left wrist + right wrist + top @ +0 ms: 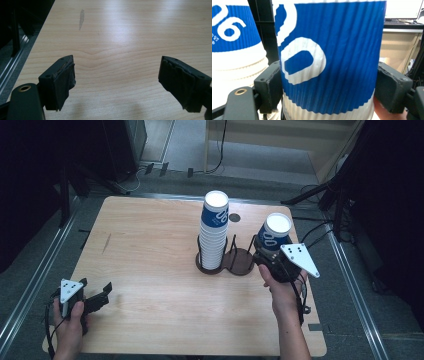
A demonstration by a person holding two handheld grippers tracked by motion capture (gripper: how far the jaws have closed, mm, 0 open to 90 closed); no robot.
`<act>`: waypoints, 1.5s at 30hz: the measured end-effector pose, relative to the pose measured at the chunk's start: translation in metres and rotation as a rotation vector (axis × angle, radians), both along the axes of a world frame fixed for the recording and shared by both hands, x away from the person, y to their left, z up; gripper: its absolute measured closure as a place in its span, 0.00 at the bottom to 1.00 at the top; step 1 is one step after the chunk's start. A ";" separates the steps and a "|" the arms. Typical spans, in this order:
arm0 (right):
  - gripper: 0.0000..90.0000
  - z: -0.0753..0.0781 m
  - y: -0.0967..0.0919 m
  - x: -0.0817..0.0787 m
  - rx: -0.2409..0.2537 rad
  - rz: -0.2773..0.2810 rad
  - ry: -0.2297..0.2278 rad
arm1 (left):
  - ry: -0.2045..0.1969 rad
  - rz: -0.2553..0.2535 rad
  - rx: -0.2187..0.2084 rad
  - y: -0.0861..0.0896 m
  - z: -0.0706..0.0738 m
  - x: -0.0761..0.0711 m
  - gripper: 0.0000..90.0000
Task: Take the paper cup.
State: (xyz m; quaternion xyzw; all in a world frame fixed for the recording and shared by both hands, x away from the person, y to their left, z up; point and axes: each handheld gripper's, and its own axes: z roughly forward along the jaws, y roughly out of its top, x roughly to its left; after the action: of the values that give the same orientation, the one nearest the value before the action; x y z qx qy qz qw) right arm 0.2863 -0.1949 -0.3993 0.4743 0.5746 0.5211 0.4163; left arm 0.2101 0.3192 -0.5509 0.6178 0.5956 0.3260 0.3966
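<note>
Cup (275, 234), blue with white mark, upside down, held above right ring of dark holder (241, 262) near surface's far right. Right tool (264, 258) clenched on cup's ribbed wall; in right gripper view, jaws press both sides of cup (329, 57). Stack of like cups (214, 231) stands in holder's left ring, just beside held cup. Left tool (100, 295) released, jaws apart with nothing between, resting low at near left corner of wooden surface (150, 245).
</note>
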 end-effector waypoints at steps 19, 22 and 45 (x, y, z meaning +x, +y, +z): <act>0.21 -0.041 0.006 -0.010 -0.022 0.009 0.064 | 0.002 0.009 -0.002 0.000 0.000 0.000 0.16; 0.21 -0.045 0.006 -0.011 -0.027 0.013 0.066 | 0.002 0.008 -0.003 0.000 0.000 0.000 0.16; 0.21 -0.087 0.021 -0.026 -0.049 0.038 0.102 | 0.008 0.000 -0.001 0.000 0.000 0.002 0.16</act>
State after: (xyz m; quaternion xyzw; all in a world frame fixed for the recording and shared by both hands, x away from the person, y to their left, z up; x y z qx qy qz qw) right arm 0.2603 -0.1741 -0.4859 0.4790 0.6166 0.4897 0.3879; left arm 0.2118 0.3188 -0.5508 0.6188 0.5974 0.3233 0.3945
